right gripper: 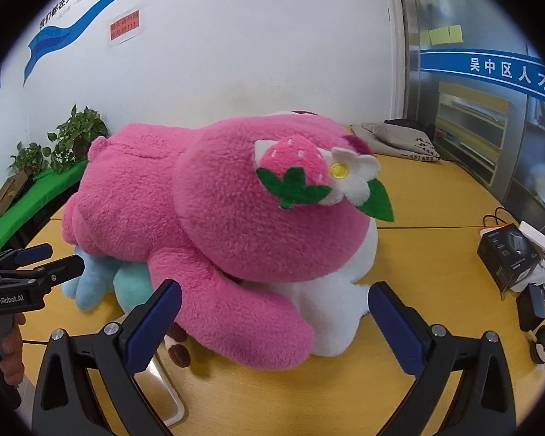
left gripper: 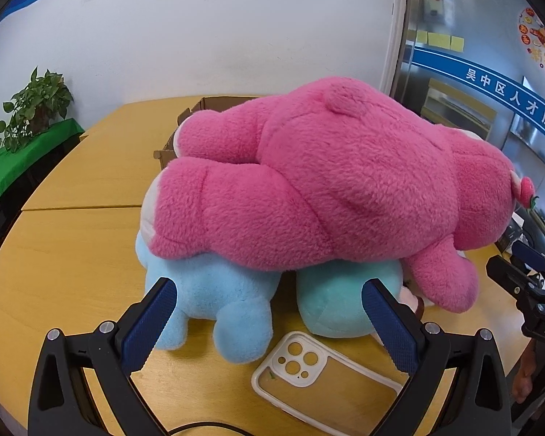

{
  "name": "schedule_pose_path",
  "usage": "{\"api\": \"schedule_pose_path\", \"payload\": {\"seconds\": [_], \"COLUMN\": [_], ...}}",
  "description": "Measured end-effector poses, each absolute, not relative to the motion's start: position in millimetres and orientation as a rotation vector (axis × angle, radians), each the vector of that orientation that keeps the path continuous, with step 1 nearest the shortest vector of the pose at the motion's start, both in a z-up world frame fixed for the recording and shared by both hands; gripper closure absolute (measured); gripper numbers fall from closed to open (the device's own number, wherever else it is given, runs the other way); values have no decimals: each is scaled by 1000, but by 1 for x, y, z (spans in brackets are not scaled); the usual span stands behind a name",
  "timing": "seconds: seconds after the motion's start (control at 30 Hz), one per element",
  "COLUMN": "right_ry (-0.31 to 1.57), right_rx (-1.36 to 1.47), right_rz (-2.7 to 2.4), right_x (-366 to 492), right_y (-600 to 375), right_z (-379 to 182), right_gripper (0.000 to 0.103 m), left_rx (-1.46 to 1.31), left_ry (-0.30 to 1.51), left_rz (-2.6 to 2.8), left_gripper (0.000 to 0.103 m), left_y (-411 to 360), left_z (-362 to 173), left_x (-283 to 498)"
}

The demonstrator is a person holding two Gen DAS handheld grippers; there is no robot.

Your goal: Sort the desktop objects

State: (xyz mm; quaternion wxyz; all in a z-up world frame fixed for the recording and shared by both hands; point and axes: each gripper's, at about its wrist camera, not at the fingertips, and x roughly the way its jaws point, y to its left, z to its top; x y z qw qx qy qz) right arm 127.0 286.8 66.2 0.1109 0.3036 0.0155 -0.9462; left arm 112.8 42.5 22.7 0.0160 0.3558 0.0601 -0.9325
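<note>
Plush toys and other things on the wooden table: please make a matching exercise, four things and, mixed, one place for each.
Things:
1. big pink plush bear
2. light blue plush toy
3. clear phone case with white rim
4. brown cardboard box

Places:
A. behind the pile
B. flat on the table, nearest the left tool
C. on top of the pile
D. under the bear's legs

Pairs: 1-C, 2-D, 3-B, 4-A

Office, wall slogans (right gripper: 76,3), sticky notes (left gripper: 440,40), desk (left gripper: 72,247)

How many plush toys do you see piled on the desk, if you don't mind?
4, possibly more hidden: pink bear on top; light blue plush and teal plush beneath it; white plush under its head.
</note>
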Motion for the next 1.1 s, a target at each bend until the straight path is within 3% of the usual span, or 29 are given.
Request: {"api": "schedule_pose_path", "payload": {"seconds": [1.1], "right_ry": [69], "right_rx": [864], "right_rz": [-2825], "right_x": [156], "right_y": [296], "right_z": [85], "right_gripper": [0], "left_rx": [1083], "left_ry": [184], "left_rz": [-2931], "left_gripper": [0], "left_y": [50], "left_z": [36], "left_x": [130]}}
